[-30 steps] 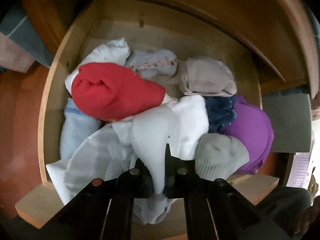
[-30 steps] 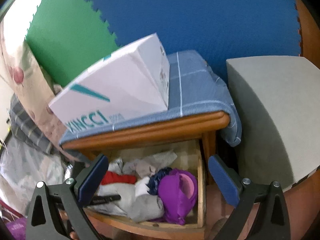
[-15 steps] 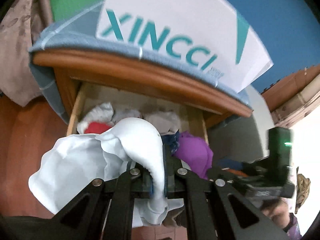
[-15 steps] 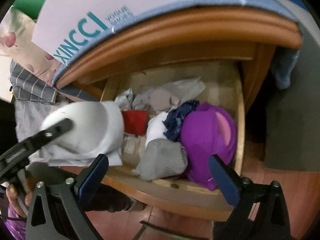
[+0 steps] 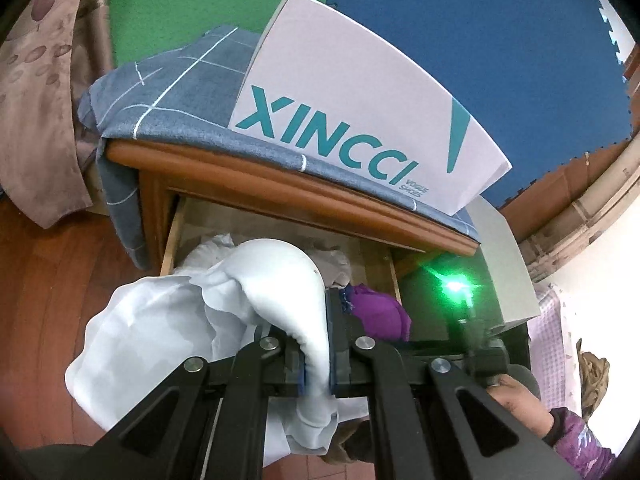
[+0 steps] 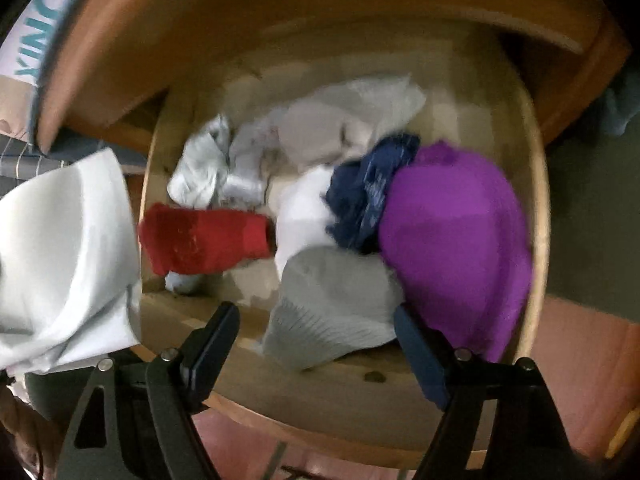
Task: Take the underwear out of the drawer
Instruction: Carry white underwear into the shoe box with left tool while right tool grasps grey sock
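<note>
1. My left gripper (image 5: 318, 354) is clamping a white padded piece of underwear (image 5: 280, 280) tight between its jaws, and the loose pale fabric is draping down to the left of it.
2. I'm holding that white piece up in front of the open drawer (image 5: 170, 240), clear of the pile inside, above the drawer's front edge.
3. In the right wrist view the same white piece is hanging beyond the drawer's left edge.
4. My right gripper (image 6: 316, 344) is pointing down into the drawer with its jaws apart; they have just been closing in, and nothing is pressed between them.
5. A grey knitted item (image 6: 332, 308) is lying just beyond its tips by the drawer's front edge, between the two fingers as the view has it.
6. A purple padded piece (image 6: 456, 248) is sitting against the drawer's right edge, a dark blue bundle (image 6: 368, 196) touching it.
7. A red item (image 6: 204, 240) is lying toward the left edge, pale pieces bunched at the back.
8. A white XINCCI box (image 5: 360, 112) is resting on a blue checked cloth (image 5: 180, 92) on top of the cabinet.
</note>
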Demonstrator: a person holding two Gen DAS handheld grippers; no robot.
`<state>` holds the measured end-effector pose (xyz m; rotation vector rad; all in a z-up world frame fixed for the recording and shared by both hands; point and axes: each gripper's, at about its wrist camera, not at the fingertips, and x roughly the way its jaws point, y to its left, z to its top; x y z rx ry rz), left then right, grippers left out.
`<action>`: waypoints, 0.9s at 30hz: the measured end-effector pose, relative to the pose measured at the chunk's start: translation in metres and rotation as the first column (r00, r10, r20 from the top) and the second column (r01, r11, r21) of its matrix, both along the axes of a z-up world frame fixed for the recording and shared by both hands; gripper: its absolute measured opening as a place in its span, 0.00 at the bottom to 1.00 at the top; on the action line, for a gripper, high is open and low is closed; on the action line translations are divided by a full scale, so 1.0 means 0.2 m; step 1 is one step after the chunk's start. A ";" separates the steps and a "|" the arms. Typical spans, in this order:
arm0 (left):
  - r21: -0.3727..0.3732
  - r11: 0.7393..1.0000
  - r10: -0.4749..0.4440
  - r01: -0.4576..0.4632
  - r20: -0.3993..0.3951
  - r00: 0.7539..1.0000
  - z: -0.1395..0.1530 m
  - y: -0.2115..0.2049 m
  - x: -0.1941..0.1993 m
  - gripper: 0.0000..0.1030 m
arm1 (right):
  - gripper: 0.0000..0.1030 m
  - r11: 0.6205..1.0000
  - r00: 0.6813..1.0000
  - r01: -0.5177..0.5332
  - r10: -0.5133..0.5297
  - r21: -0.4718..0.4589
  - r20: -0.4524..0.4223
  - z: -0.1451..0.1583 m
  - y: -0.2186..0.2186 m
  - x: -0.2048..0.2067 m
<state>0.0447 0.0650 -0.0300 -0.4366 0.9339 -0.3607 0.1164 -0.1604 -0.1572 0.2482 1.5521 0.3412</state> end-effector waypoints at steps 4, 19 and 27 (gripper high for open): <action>-0.009 1.000 -0.008 0.008 -0.004 1.000 0.04 0.03 0.06 0.06 | 0.80 0.999 0.999 -0.022 0.021 -0.030 -0.042 -0.08 0.07 0.03; -0.108 0.992 0.060 -0.066 -0.058 0.997 0.02 0.22 0.11 0.06 | 0.16 0.999 0.999 -0.018 0.017 0.032 0.044 -0.07 0.05 0.01; -0.106 0.994 0.040 -0.040 0.005 0.999 0.25 0.18 0.06 0.06 | 0.16 0.980 0.990 -0.016 -0.011 0.196 0.137 0.17 -0.02 -0.06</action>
